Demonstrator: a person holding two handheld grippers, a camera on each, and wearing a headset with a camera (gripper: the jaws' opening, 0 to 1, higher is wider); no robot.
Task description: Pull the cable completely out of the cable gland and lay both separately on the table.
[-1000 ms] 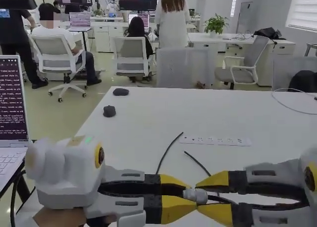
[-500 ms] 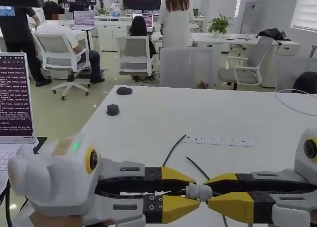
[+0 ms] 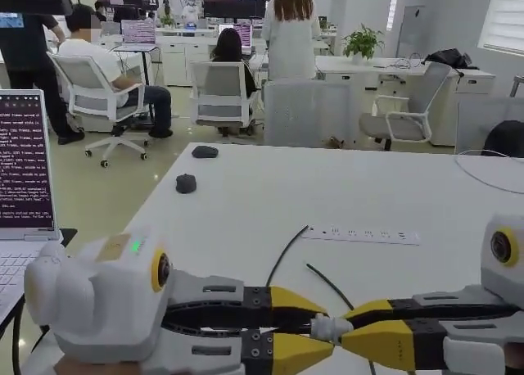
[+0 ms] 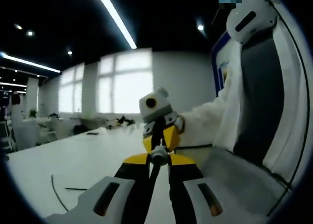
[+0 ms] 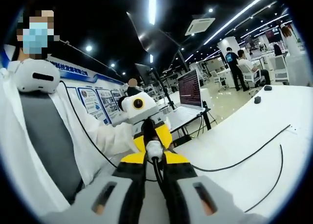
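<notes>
Held level and tip to tip over the white table (image 3: 409, 187), the left gripper (image 3: 315, 330) and right gripper (image 3: 348, 327) both pinch narrow on the white cable gland (image 3: 326, 327) between them. The black cable (image 3: 326, 282) trails across the tabletop; where it enters the gland is hidden behind the yellow jaws.

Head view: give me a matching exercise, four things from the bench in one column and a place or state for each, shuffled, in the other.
1 cable gland
2 cable
3 power strip
4 laptop

A white, lying flat on the table
B at the left edge, screen lit
C between left claw and right claw
D black, trailing over the tabletop

Pairs: 1-C, 2-D, 3-A, 4-B
</notes>
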